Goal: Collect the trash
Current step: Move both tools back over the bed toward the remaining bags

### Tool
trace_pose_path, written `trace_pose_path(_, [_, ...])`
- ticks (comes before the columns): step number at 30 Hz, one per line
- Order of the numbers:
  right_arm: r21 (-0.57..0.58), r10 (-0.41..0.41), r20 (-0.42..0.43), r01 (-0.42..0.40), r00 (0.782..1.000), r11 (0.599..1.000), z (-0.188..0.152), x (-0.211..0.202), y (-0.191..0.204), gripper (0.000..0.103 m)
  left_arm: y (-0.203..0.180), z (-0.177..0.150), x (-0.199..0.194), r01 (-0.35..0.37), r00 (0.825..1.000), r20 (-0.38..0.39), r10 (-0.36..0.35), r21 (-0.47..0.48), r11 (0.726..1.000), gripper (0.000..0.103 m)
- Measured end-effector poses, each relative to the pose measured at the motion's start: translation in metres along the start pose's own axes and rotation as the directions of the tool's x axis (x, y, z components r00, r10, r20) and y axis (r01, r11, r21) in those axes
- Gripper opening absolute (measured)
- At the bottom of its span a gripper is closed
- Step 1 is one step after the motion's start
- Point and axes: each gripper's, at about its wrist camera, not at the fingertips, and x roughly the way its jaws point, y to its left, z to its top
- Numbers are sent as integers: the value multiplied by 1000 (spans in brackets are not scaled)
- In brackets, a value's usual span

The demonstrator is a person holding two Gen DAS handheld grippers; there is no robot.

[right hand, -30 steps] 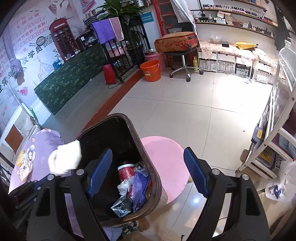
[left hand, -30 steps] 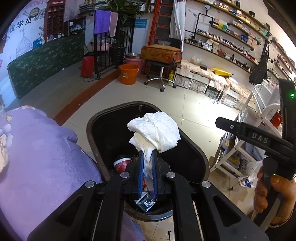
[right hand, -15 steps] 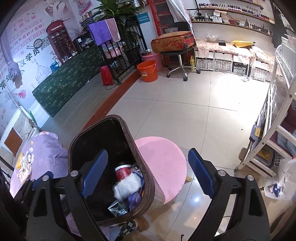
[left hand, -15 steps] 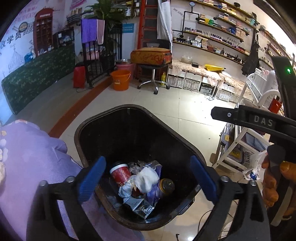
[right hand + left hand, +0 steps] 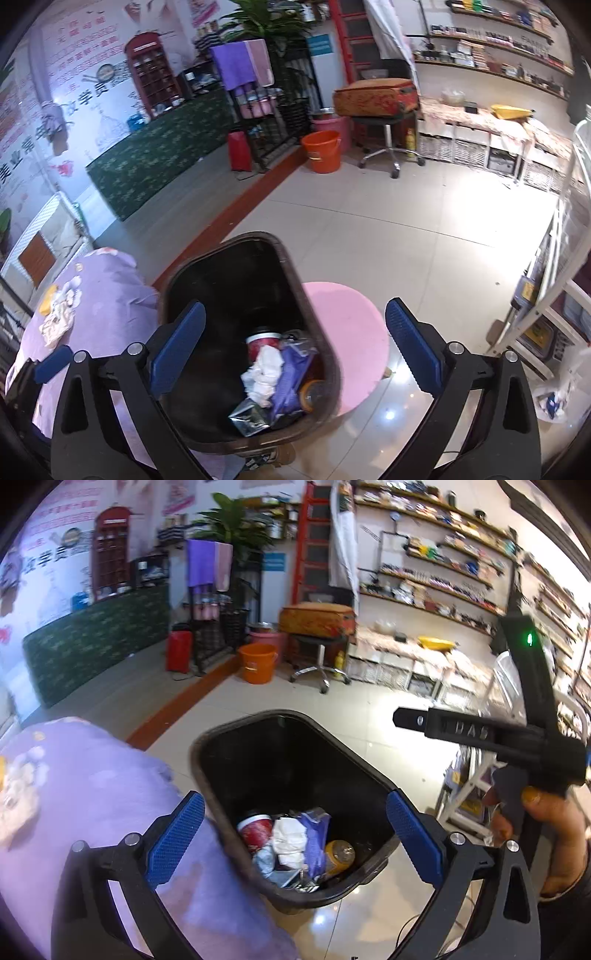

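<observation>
Left tool (image 5: 295, 840): spread wide after opening, nothing between the blue pads, poised above the bin (image 5: 236, 734).
Right tool (image 5: 295, 350): also just widened to full spread, empty, over the same bin (image 5: 321, 350).
Pose: both angled downward; right hand (image 5: 543, 834) gripping its handle.
Trash: one white tissue wad (image 5: 290, 838), one red cup (image 5: 255, 829), one purple wrapper (image 5: 317, 834), lying inside the bin.
Nearby: one pink stool (image 5: 351, 332) beside the bin.

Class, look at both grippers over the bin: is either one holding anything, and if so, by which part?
Nothing is held. The left gripper and right gripper have just been opening and are empty; the white tissue lies in the trash bin.
</observation>
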Motion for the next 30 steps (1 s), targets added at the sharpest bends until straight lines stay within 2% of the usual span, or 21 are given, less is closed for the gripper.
trace_pose_path(5, [-78, 52, -19, -53, 998, 996, -7, 3, 34, 97, 30, -5, -19, -49, 999, 7, 49, -78, 996, 97])
trace_pose_path(11, [-166, 139, -61, -147, 988, 975, -17, 9, 80, 97, 68, -19, -40, -150, 989, -15, 150, -177, 973, 97])
trace_pose_path(21, [-259, 249, -160, -285, 955, 923, -35, 20, 151, 97, 129, -45, -80, -292, 955, -45, 295, -331, 897, 97])
trace_pose_path(25, [-301, 282, -201, -333, 938, 893, -42, 23, 180, 97, 150, -58, -98, -356, 931, -62, 359, -361, 862, 97])
trace_pose_path(27, [-319, 303, -219, -362, 927, 876, -44, 24, 194, 97, 160, -63, -107, -385, 919, -75, 387, -376, 843, 97])
trace_pose_path(30, [-324, 348, -260, -420, 901, 848, -48, 28, 216, 97, 175, -70, -117, -405, 910, -89, 405, -402, 821, 97])
